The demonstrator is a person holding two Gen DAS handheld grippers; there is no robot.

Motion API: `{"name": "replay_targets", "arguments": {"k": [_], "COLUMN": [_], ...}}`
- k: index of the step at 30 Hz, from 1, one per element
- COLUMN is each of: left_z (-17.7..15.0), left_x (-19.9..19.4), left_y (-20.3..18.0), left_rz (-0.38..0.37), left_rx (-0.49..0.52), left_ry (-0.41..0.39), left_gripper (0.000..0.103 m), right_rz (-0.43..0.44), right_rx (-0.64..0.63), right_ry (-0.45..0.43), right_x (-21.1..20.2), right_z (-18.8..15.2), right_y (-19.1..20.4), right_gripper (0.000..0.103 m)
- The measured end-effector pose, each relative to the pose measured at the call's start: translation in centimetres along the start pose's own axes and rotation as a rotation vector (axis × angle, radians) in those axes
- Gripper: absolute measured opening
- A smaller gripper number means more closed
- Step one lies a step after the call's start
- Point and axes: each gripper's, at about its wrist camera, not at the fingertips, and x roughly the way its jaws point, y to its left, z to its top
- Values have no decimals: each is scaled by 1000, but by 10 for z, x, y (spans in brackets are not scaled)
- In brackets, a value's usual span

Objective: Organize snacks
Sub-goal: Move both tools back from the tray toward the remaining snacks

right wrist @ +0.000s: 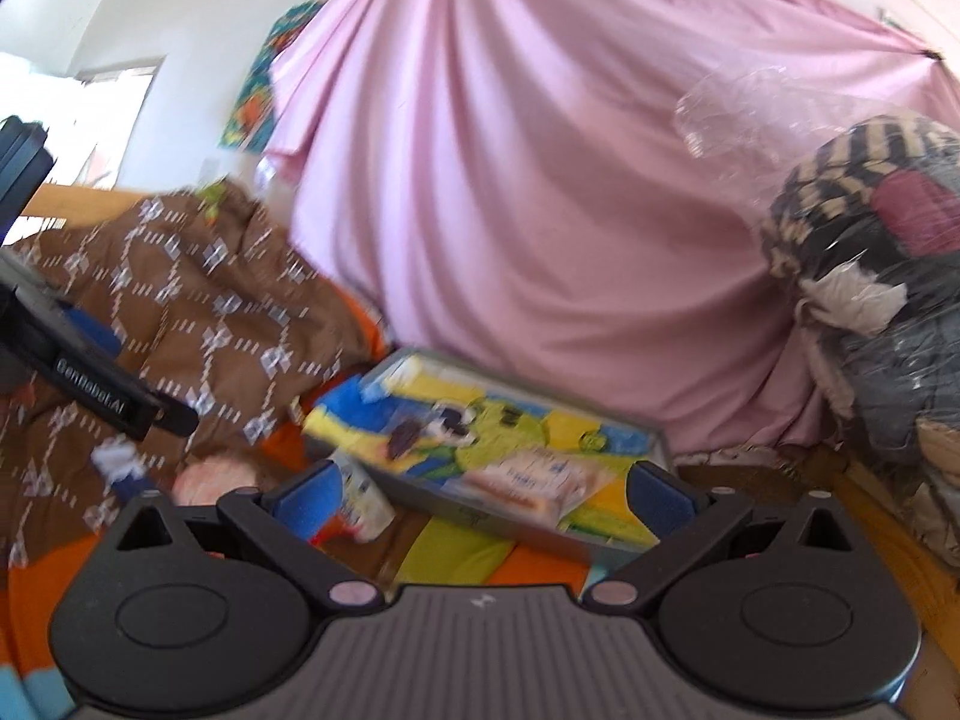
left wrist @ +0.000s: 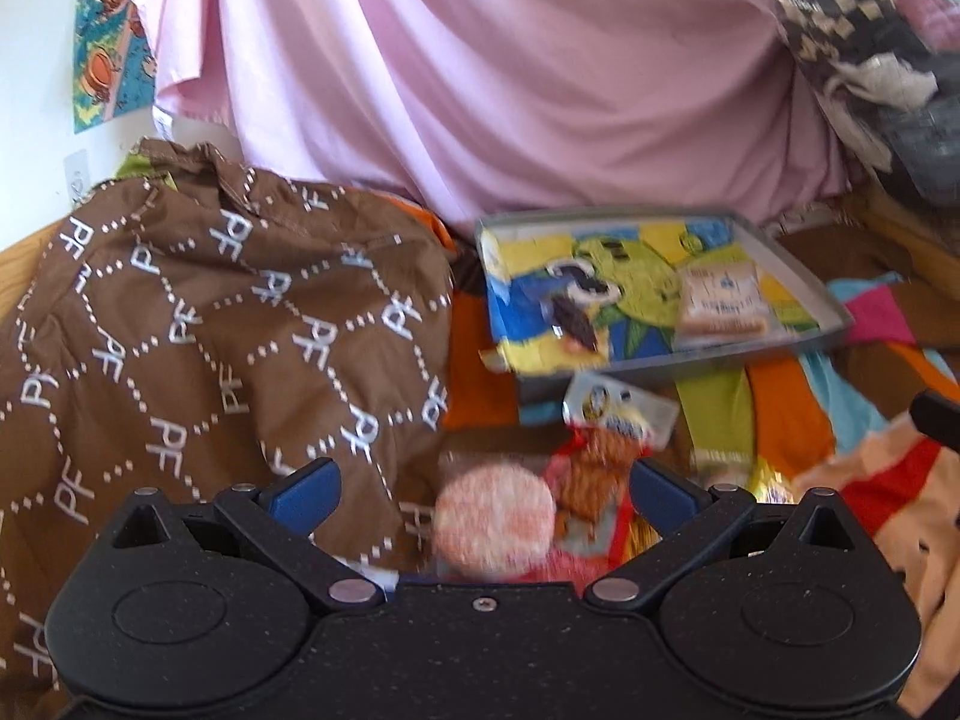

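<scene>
My left gripper (left wrist: 483,492) is open low over the bedding, with a round pink-and-white snack (left wrist: 492,525) and a red cookie packet (left wrist: 591,492) lying between its blue fingers (left wrist: 306,492). A white packet (left wrist: 618,411) lies just beyond them. Farther back sits a grey tray (left wrist: 834,309) with a cartoon lining, holding a beige packet (left wrist: 723,300) and a small dark snack (left wrist: 573,318). My right gripper (right wrist: 483,498) is open and empty, hovering before the tray (right wrist: 456,510). There I see the beige packet (right wrist: 528,480), white packet (right wrist: 363,504) and round snack (right wrist: 213,480).
A brown patterned cloth (left wrist: 210,312) is heaped on the left. A pink sheet (left wrist: 480,78) hangs behind the tray. A plastic-wrapped bundle of clothes (right wrist: 870,252) stands at the right. The bedding (left wrist: 780,414) is striped in orange, green and blue. The left gripper's body (right wrist: 108,402) shows at left.
</scene>
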Motion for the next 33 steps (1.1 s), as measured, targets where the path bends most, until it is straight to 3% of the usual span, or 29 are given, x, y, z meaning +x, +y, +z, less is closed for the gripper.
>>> {"name": "replay_targets", "arguments": {"k": [9,23,33], "left_z": [-27,-47,-64], "left_x": [1,6,11], "left_y": [-16,-47,-69], "left_rz": [-66,-175,-247], "left_rx": [71,185,304], "left_ry": [93,142,167], "left_gripper": [102,102,102], "right_rz": [59,112,134], "right_rx": [-99,-160,-165], "right_ry": [125,304,378], "right_x": [-3,4,14], "right_z": [-29,-61,-75], "right_y": [20,24,23], "right_gripper": [103,103,103]}}
